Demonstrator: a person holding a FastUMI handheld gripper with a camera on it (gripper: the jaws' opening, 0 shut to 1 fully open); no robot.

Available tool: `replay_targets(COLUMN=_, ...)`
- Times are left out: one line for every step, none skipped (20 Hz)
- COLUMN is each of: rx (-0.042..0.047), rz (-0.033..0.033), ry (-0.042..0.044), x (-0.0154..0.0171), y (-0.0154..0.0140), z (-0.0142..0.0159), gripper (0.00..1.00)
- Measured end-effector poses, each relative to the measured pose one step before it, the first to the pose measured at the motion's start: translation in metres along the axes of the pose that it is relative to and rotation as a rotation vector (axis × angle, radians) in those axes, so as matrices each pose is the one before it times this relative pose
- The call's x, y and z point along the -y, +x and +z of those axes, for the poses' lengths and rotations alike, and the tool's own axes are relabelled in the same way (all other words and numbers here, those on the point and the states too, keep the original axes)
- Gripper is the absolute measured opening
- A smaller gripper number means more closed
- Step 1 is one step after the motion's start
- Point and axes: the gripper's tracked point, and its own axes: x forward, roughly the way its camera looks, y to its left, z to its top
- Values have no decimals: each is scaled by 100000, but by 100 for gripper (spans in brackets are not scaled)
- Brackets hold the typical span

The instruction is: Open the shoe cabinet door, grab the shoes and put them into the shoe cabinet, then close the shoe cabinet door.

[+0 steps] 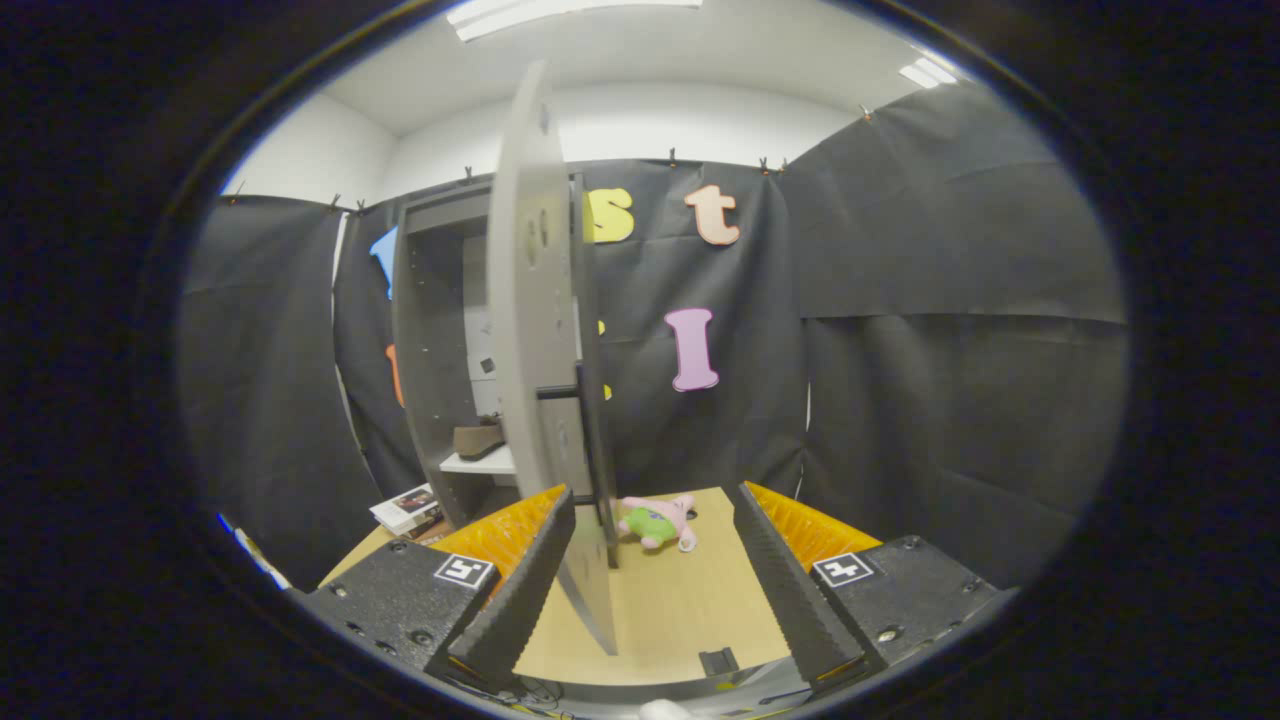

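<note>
The grey shoe cabinet [432, 330] stands on the wooden table beyond my left finger. Its door [535, 340] is swung out toward me, seen almost edge-on, and its lower edge reaches down between my fingers, close to the left one. A dark bar handle [590, 450] runs down the door's right face. A brown shoe [478, 438] rests on the white shelf [480, 462] inside the cabinet. My gripper [650, 575] is open, its fingers wide apart on either side of the door's edge, neither pressing on it.
A pink and green plush toy [658, 520] lies on the table [690, 600] just ahead of my fingers, right of the door. A stack of books [408, 508] sits left of the cabinet's base. Black cloth walls close in behind and to the right.
</note>
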Motion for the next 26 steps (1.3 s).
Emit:
replay_targets(rx=-980, rz=2031, ry=441, x=536, y=1160, z=3, gripper=100)
replay_targets(rx=-946, rz=2324, ry=220, x=460, y=1266, z=9, gripper=100)
replay_targets(rx=-897, rz=2208, ry=-993, x=163, y=1192, z=74, gripper=100)
replay_targets(rx=-485, rz=2045, ry=-1159, x=156, y=1053, z=93, gripper=100)
replay_targets(rx=-549, rz=2512, ry=-971, x=-47, y=964, z=286, gripper=100)
replay_targets(rx=-118, rz=3267, ry=-625, x=-494, y=1005, z=336, gripper=100)
replay_targets(rx=-350, rz=3436, ry=-657, x=-672, y=682, z=300, gripper=100)
replay_targets(rx=-65, rz=4016, ry=-941, x=-698, y=646, z=99, gripper=100)
replay_targets(rx=-399, rz=2218, ry=-2317, x=-438, y=297, z=126, gripper=100)
replay_targets(rx=-48, rz=1075, ry=-2145, x=-72, y=46, z=144, gripper=99)
replay_targets(rx=-289, rz=924, ry=-1678, x=-191, y=81, z=108, gripper=98)
replay_targets(rx=-210, rz=1106, ry=-72, x=-444, y=121, z=104, gripper=97)
replay_targets(rx=-190, rz=182, ry=491, x=-287, y=74, z=-35, gripper=97)
replay_targets(rx=-172, rz=418, ry=228, x=-329, y=-23, z=-180, gripper=96)
replay_targets(rx=-22, rz=274, ry=219, x=-514, y=-128, z=-79, gripper=96)
replay_targets(rx=104, rz=145, ry=399, x=-736, y=1, z=93, gripper=96)
replay_targets(rx=134, rz=271, ry=759, x=-957, y=58, z=35, gripper=96)
replay_targets(rx=-297, rz=581, ry=20, x=-862, y=167, z=-123, gripper=96)
replay_targets(rx=17, rz=638, ry=-207, x=-1031, y=162, z=-54, gripper=96)
replay_targets(rx=-127, rz=660, ry=-294, x=-1205, y=372, z=-23, gripper=96)
replay_targets(rx=207, rz=574, ry=-277, x=-1077, y=318, z=-11, gripper=96)
replay_targets(rx=2, rz=944, ry=147, x=-1263, y=433, z=45, gripper=96)
replay_targets(rx=-5, rz=768, ry=350, x=-1221, y=514, z=-41, gripper=96)
replay_targets(rx=-513, rz=740, ry=183, x=-1414, y=852, z=108, gripper=96)
replay_targets(rx=-666, rz=214, ry=-62, x=-1056, y=725, z=-136, gripper=96)
replay_targets(rx=42, rz=-87, ry=967, x=-919, y=627, z=19, gripper=96)
